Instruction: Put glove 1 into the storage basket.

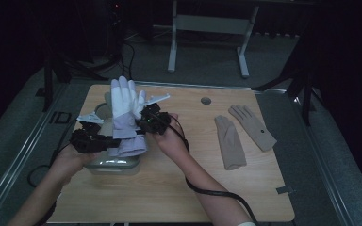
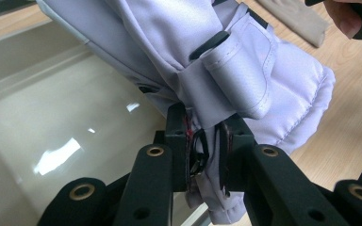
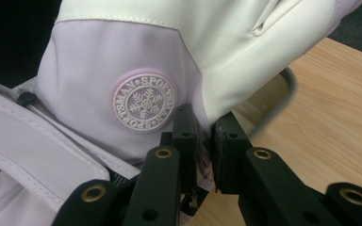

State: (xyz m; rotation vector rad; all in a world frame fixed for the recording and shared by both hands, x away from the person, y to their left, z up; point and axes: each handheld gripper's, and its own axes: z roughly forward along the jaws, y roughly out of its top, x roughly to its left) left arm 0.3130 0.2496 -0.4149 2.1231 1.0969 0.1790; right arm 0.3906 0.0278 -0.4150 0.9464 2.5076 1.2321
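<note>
The table [image 1: 179, 188] carries a clear bin [image 1: 113, 165] lying directly beneath both tools, and two beige gloves [image 1: 242, 134] lie well apart, off to the right tool's outer side. Above the bin hangs a white-and-lilac ski glove [image 1: 125, 117], long axis upright, fingers up and away from the tools, cuff down between them. The left tool [image 2: 202, 146] is nearly closed, jaws pinching the cuff's edge by the strap; the right tool [image 3: 202, 141] is likewise clamped on the glove's side seam beside the snowflake badge [image 3: 144, 102]. The bin opening sits just below the cuff, nothing between.
</note>
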